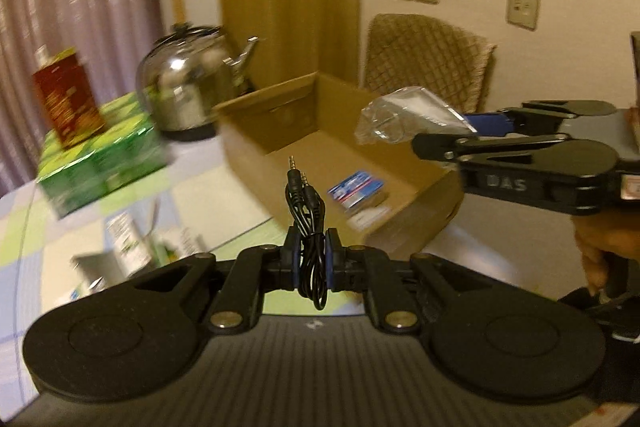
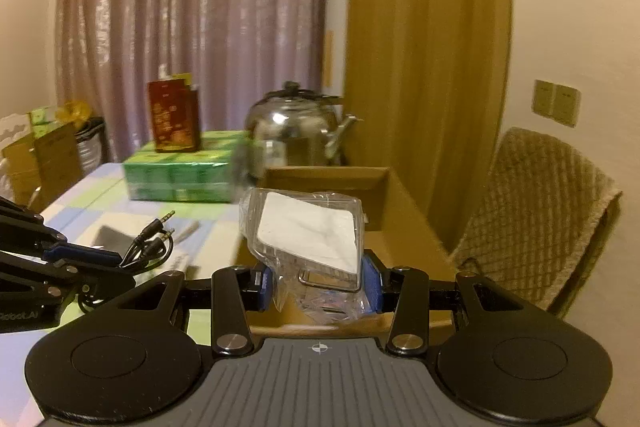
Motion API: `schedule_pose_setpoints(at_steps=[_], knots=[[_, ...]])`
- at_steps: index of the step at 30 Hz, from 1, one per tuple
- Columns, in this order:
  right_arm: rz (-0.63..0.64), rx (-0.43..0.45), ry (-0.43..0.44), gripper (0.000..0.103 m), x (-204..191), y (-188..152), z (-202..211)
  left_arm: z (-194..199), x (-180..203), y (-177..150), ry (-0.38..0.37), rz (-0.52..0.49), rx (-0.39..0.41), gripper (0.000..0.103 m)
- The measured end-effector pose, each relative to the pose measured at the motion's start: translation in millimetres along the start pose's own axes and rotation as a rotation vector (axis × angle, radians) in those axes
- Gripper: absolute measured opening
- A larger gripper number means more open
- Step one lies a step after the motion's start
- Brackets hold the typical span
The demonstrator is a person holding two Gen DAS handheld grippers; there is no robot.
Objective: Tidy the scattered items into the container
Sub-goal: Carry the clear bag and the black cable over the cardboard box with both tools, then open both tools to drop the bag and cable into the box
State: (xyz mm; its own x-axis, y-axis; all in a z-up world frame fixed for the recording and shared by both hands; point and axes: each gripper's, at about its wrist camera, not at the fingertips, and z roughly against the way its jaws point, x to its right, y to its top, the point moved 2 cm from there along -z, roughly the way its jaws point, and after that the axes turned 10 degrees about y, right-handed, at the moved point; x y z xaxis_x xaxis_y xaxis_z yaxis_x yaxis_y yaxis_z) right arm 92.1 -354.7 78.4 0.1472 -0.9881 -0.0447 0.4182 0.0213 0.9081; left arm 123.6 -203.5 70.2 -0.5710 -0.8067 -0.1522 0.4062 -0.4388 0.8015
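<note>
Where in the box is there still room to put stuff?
The cardboard box floor is mostly bare: a wide brown patch runs from the far wall down to the blue-and-white packet, which lies near the front corner. That corner is the only crowded part.

The left gripper [image 1: 310, 259] points forward and somewhat downward, its blue pads [image 1: 330, 259] pressed tight on a coiled black audio cable [image 1: 306, 203]. The right gripper [image 2: 320, 281] is raised beside it, jaws partly apart and clamped on a clear plastic packet [image 2: 308, 231]. A hand [image 1: 604, 247], probably the right, grips its handle.
</note>
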Motion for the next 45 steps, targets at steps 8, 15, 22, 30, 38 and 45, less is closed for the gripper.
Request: schedule_pose_setpoints(at_steps=[8, 15, 22, 30, 38, 45], knots=[[-0.02, -0.01, -0.023, 0.041, 39.8, -3.4, -9.5, -41.0, 33.5, 30.5, -0.034, -0.051, 0.006, 0.009], [-0.05, -0.02, -0.023, 0.041, 60.1, -10.1, -25.0, -75.3, 43.5, 33.9, -0.037, -0.075, -0.026, 0.009], [-0.073, -0.03, -0.023, 0.041, 70.0, -16.2, -37.6, -92.7, 46.4, 34.8, -0.024, -0.074, -0.023, 0.011], [-0.08, -0.039, -0.024, 0.041, 71.6, -20.9, -39.2, -84.0, 41.9, 31.5, -0.001, -0.075, 0.009, 0.018], [-0.075, -0.041, -0.017, 0.041, 67.0, -20.7, -36.6, -59.2, 24.8, 20.3, 0.027, -0.027, 0.014, 0.02], [-0.071, -0.045, -0.009, 0.041, 60.5, -18.4, -39.1, -55.8, 18.0, 12.2, 0.037, -0.006, -0.004, 0.022]])
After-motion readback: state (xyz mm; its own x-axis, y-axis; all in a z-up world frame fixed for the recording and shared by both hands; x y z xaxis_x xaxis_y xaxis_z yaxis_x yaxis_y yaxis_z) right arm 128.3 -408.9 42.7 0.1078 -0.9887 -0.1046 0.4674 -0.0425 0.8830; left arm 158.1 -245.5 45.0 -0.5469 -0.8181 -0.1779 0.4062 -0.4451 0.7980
